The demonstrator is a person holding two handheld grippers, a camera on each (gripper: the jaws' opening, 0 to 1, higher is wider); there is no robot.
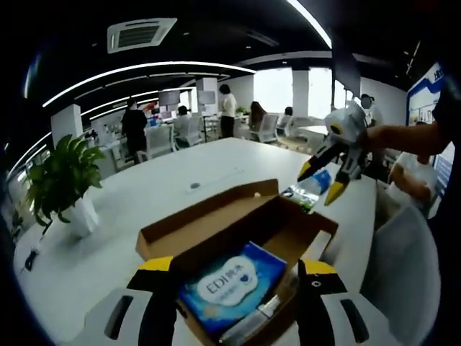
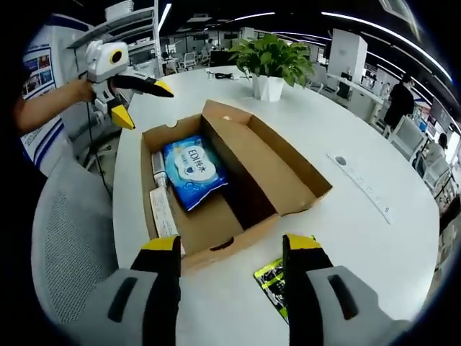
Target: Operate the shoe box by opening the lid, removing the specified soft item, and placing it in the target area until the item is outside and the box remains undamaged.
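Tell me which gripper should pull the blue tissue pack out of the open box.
Probably the left gripper: the blue tissue pack lies right between its open jaws. The right gripper is at the box's opposite end, farther away, over a small green packet.

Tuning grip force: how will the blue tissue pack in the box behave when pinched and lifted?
The tissue pack looks like a soft, glossy film pouch, so it probably dents and may slip. Likely light. It lies flat in the open box, so the jaws may need an edge.
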